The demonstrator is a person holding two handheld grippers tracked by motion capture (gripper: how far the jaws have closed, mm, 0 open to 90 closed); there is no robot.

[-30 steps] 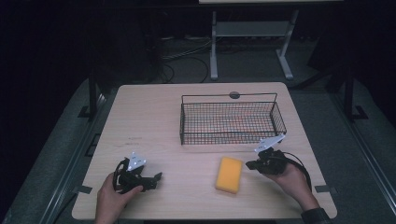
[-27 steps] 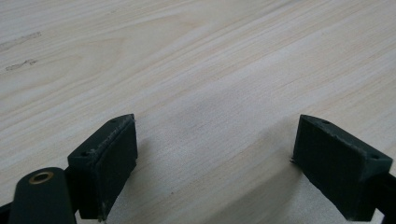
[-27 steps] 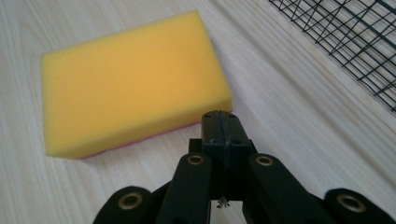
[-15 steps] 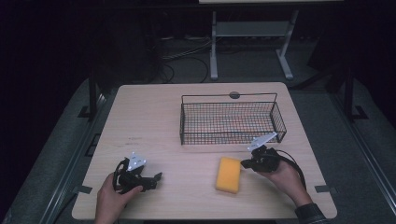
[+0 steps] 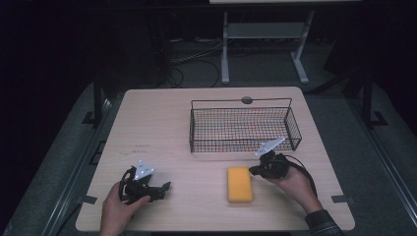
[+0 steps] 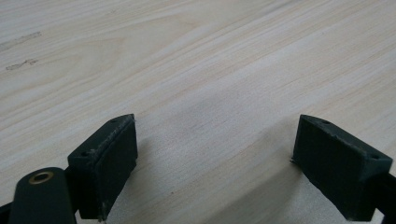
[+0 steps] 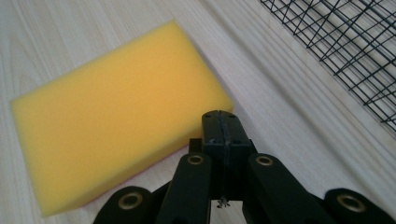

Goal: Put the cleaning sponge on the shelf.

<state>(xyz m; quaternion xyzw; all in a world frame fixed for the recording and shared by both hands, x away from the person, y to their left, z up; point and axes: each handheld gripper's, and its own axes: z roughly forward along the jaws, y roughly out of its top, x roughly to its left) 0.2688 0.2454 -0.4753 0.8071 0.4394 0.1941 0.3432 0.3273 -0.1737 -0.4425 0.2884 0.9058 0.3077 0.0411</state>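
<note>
Two grippers sit near the desk's (image 5: 147, 123) front edge, each held in one of the person's hands. The left gripper (image 5: 164, 187), by the front-left corner, rests low over bare wood with its jaws wide apart and nothing between them. The right gripper (image 5: 253, 171), toward the front-right, has its jaws pressed together, their tips just beside the near corner of the one yellow sponge (image 5: 239, 184), which lies flat right of the middle. Farther back stands one empty black wire basket (image 5: 243, 141), near the desk's far edge.
</note>
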